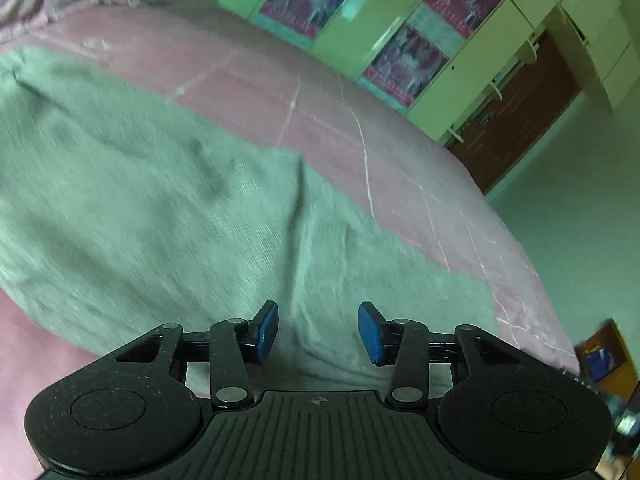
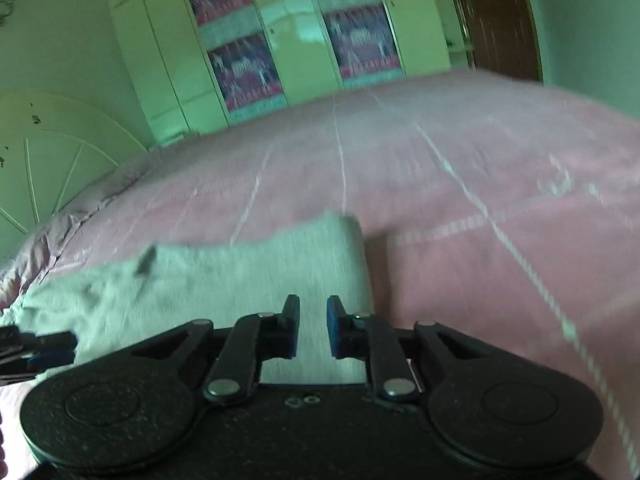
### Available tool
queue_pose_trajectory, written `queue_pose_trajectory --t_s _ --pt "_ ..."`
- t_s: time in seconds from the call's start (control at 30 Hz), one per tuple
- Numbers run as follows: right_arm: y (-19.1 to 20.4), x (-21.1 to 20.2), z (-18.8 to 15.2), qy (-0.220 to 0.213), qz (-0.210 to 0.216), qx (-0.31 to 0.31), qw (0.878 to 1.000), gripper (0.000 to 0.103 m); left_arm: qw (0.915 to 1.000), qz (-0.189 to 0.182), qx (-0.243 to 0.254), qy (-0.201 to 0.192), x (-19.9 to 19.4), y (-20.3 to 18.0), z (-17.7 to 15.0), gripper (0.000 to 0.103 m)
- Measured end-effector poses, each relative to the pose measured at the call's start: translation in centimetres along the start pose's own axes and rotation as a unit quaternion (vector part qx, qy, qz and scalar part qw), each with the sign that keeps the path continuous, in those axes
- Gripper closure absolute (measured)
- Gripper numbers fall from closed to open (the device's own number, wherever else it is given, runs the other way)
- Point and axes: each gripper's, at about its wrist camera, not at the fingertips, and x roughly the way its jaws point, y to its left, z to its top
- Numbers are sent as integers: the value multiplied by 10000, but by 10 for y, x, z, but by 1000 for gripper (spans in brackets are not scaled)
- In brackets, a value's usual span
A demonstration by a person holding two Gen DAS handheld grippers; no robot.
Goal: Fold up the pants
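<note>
The grey-green pants [image 1: 168, 200] lie spread on the pink bedspread [image 1: 304, 92], blurred by motion in both views, so seams and waistband cannot be made out. The left gripper [image 1: 318, 332] hangs over the cloth with its blue pads [image 1: 267, 330] spread wide and nothing between them. The right gripper [image 2: 313, 332] hovers near the pants' right edge [image 2: 224, 272], its pads slightly parted and empty. The left gripper's tip [image 2: 44, 348] shows at that view's left edge, mostly cut off. A wardrobe [image 2: 296, 40] with patterned panels stands behind the bed.
</note>
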Motion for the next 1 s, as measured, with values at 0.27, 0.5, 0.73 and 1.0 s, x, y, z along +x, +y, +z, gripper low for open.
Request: queue_pose_trajectory --t_s 0.27,0.5,0.73,1.0 --pt "-3 101 40 535 -486 -378 9967 103 9986 367 -242 -298 -52 70 16 59" --pt "-34 64 23 47 -540 566 9969 98 9953 757 -205 -568 -91 123 10 59" --pt "-14 49 -16 377 -255 148 9989 93 9920 901 -695 -541 -100 158 -1 58" --pt "1 -1 -24 376 -21 114 9992 71 9760 -212 -2024 -768 -84 256 9 54"
